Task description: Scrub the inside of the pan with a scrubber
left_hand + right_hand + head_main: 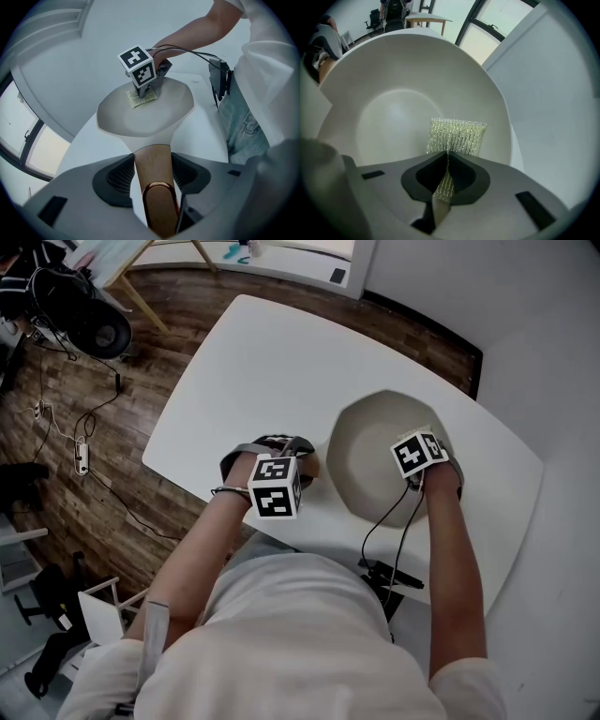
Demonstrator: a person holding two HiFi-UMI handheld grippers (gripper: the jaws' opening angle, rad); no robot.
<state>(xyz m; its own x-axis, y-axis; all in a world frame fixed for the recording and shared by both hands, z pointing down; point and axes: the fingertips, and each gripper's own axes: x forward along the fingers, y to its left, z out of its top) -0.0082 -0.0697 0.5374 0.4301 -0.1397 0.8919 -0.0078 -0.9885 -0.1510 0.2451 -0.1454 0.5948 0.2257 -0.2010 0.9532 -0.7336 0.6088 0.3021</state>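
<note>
Head view frames are filled by a white surface (244,371), on which a pale, wide pan (370,460) is set upright with its opening upward, near the edge closest to the person. The pan's long axis is laid across the surface from side to side. Its wooden handle (152,161) is pointed toward the person's left and the bowl is carried to the right.

The handle is gripped by the left tongs (153,176), whose jaws are closed against its two sides, so the pan is steadied there. The right tongs (446,173) are lowered into the bowl, and their jaws are pinched together on one edge of a glittery green mesh scrubber (457,136). The scrubber is a flat rectangle, and its long axis is run straight out from the jaws. Its free end is laid against the inner wall on the side away from the handle.

The scrubbing step itself is judged to be in hand, with pad and pan already brought into contact. For the next move, the pad would have to be pressed flat and swept over the floor and round the walls. The handle would have to be held firm so that the pan is not pushed along or turned.
</note>
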